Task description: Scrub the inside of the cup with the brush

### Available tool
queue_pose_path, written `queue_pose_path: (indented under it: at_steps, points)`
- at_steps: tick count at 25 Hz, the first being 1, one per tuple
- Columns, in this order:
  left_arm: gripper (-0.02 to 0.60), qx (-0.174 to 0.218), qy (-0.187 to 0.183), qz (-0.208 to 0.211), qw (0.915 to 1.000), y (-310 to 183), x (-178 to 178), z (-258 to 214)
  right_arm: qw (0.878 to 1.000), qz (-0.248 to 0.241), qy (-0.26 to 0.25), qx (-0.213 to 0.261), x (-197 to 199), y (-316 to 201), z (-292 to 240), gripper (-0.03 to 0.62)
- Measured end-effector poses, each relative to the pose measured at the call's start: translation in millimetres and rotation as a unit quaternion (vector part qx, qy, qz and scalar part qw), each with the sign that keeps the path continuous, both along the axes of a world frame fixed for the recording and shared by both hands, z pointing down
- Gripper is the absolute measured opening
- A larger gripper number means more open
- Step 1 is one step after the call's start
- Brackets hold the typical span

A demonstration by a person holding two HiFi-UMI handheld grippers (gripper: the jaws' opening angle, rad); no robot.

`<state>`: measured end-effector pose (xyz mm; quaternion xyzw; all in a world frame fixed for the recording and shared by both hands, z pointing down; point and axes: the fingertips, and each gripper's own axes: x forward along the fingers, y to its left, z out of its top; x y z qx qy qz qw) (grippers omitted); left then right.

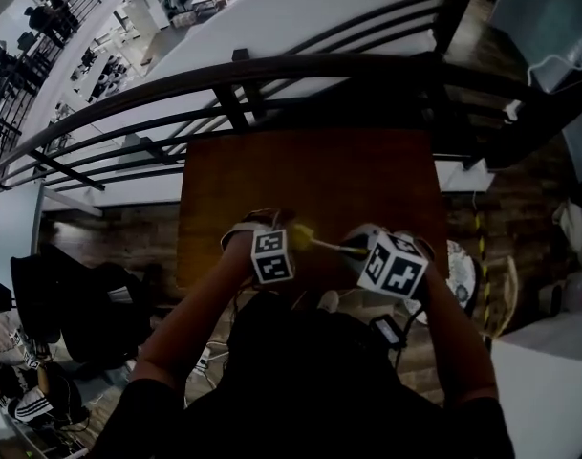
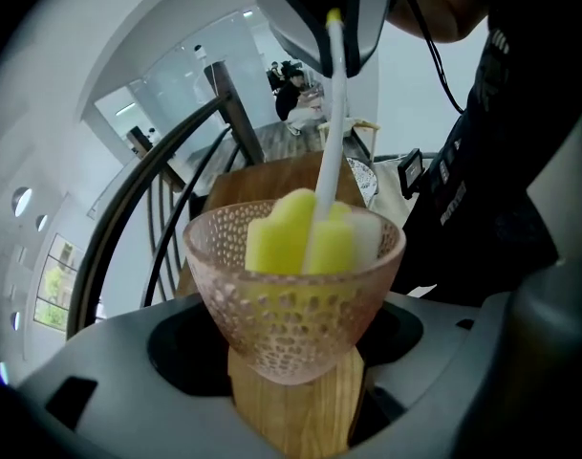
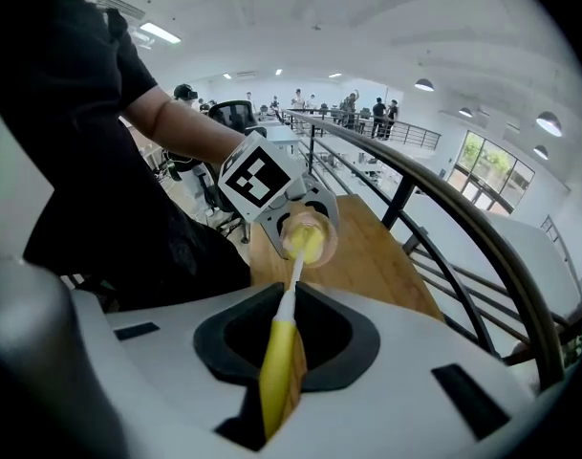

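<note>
Left tongs point(image 2: 291, 376) clamped on the base of the cup point(image 2: 295, 290): pink, translucent, dimpled glass, mouth tipped toward the other hand. Right tongs point(image 3: 284, 357) closed on the yellow handle of the brush point(image 3: 279, 366); its thin white stem runs out toward 12 o'clock and ends in the cup. Yellow foam head point(image 2: 300, 237) sits inside the cup, filling most of the bowl and poking just above the rim. In the left gripper view the stem drops in from 12 o'clock, with the right tongs' housing right above. In the head view the two tongs face each other, left at 9 o'clock, right at 3 o'clock, cup and brush between them, brush entering from the 3 o'clock side. All of it is at the 6 o'clock end of the wooden counter point(image 1: 310, 175), near its edge; can't tell whether the cup touches the wood. Marker cube point(image 3: 260, 180) on the left tongs faces the right gripper camera, with a bare forearm behind it at 10 o'clock. Dark curved railing point(image 1: 224, 84) runs past the counter's 12 o'clock end. The person wears a dark top.
</note>
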<state>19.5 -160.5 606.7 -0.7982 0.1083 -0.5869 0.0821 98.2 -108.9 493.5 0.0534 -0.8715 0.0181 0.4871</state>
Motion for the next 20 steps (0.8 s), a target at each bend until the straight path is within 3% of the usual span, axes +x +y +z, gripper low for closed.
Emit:
queue_pose_path:
  at_steps: [12, 20]
  points:
    - [0.356, -0.015, -0.022, -0.007, 0.9996, -2.7, -14.4, 22.6, 0.999, -0.016, 0.006, -0.028, 36.8, -17.8, -1.5, 0.044]
    - [0.356, -0.010, 0.003, 0.020, 0.9998, 3.4, 23.5, 4.6, 0.999, -0.026, 0.015, -0.039, 22.4, -24.4, 18.0, 0.044]
